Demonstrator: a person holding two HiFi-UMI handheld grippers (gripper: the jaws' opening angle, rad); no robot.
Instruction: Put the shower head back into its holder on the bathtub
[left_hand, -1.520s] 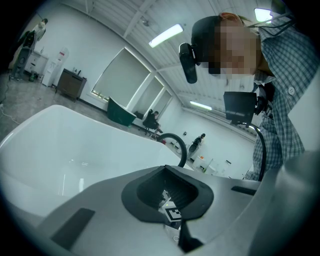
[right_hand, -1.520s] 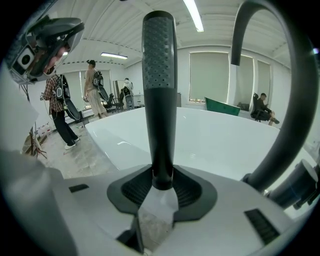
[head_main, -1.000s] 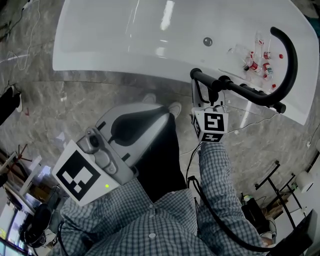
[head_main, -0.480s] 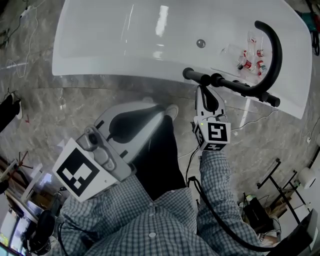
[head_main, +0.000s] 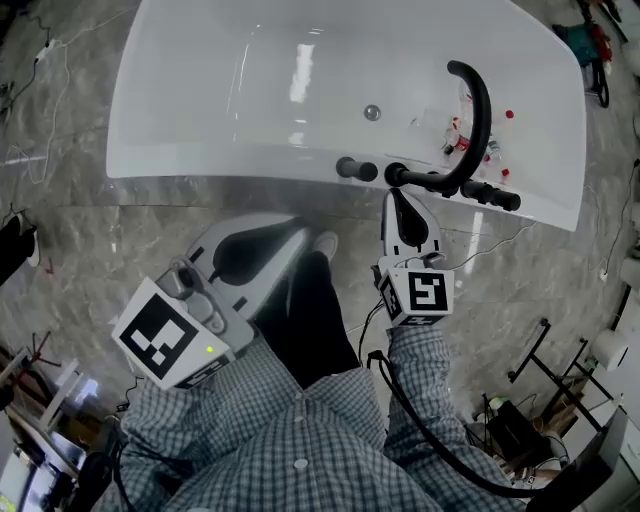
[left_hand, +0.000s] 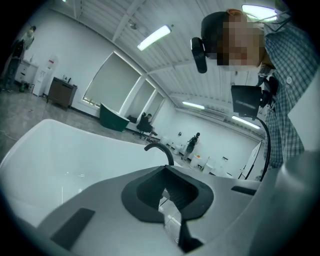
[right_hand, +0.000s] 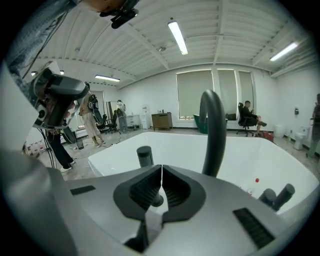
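My right gripper (head_main: 399, 196), jaws pressed together on nothing, sits just beside the black shower head (head_main: 428, 181) lying along the bathtub (head_main: 220, 163) rim, probably to nudge it home, while my left gripper (head_main: 296, 231), likewise closed and empty, hangs back unneeded.

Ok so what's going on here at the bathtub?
A person in a checked shirt stands at the white bathtub with a gripper in each hand. The right gripper points at the black fittings on the tub's near rim. Its jaws are together, and a dark round end shows just past them; whether they touch it is unclear. The black curved spout rises beside it. The left gripper hangs near the person's legs, jaws shut and empty.
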